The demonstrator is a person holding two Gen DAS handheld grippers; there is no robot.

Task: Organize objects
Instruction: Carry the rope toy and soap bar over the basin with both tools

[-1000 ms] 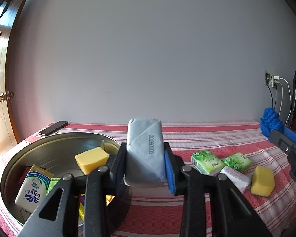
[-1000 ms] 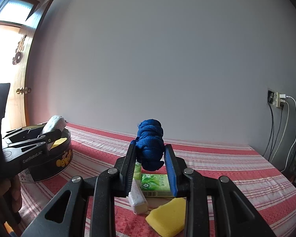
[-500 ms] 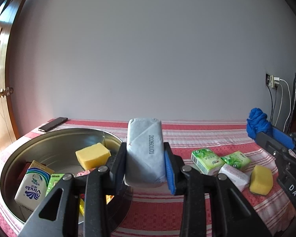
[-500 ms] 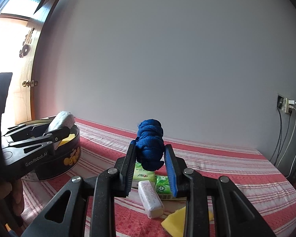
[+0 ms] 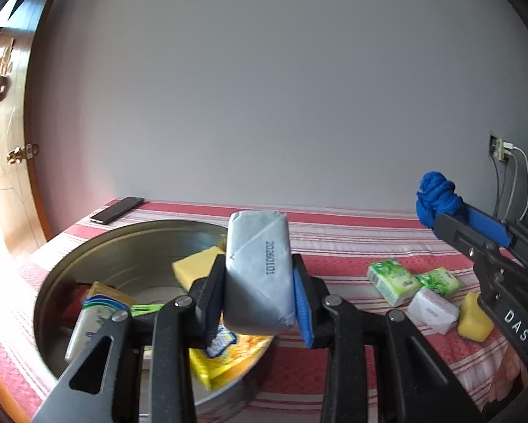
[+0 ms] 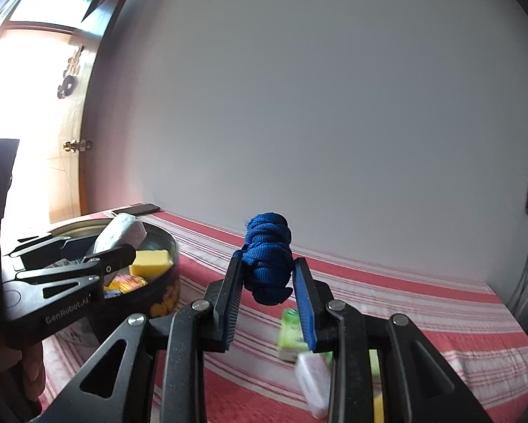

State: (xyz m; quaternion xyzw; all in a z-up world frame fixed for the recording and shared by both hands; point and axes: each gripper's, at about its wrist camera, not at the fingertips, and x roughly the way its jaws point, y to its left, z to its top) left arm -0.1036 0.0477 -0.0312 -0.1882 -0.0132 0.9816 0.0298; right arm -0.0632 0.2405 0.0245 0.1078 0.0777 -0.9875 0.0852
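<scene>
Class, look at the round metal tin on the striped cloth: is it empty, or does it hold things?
Not empty: the round metal tin holds a yellow sponge and several packets.

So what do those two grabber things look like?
Both are black plastic with triangle cut-outs and silver rivets. The left gripper has "GenRobot.AI" on its side. The right gripper has "DAS" on its side. On each, one jaw has a blue ribbed pad.

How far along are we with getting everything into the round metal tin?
Done: the round metal tin already holds a yellow sponge block and several packets.

In hand: the left gripper clamps a pale grey wrapped tissue pack over the tin; the right gripper clamps a blue knitted bundle.

Left: two green tissue packs, a white pack and a yellow sponge lie on the striped cloth.
</scene>
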